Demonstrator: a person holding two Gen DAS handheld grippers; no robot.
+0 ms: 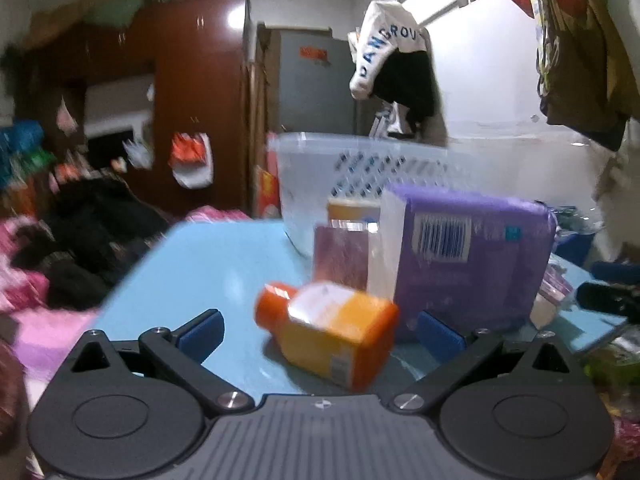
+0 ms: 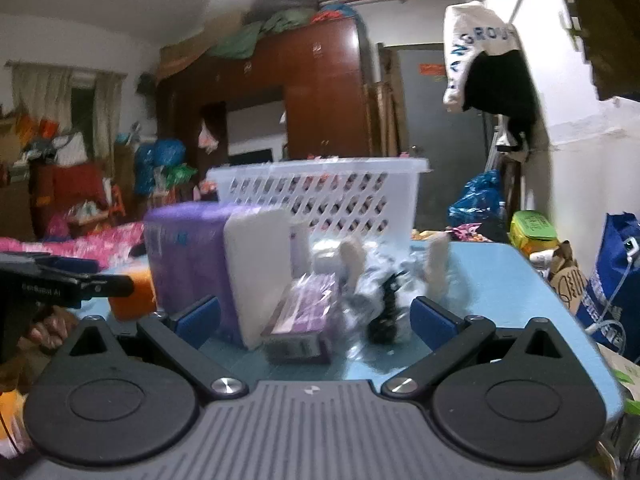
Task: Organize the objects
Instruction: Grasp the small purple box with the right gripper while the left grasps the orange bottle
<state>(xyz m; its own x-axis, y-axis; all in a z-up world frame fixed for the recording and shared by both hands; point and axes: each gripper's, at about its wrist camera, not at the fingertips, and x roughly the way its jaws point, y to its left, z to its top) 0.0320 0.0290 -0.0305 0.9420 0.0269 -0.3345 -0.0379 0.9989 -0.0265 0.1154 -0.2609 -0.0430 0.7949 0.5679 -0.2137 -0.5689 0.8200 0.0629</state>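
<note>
Grippers both stand wide apart, holding nothing. The left gripper [image 1: 320, 330] hovers over the blue counter [image 1: 216, 264] with one orange bottle [image 1: 330, 334] lying on its side between the blue fingers [image 1: 202, 334], touching neither. The right gripper [image 2: 316, 318] frames one small purple packet [image 2: 302, 320] and a black clip-like item [image 2: 384, 312], too blurred to name. Just behind the orange bottle stands one large purple package [image 1: 472, 258], barcode facing the left camera, with a smaller purple box [image 1: 340, 256] beside it. Behind the large purple package sits one white lattice basket [image 2: 332, 192], at the counter's far end.
</note>
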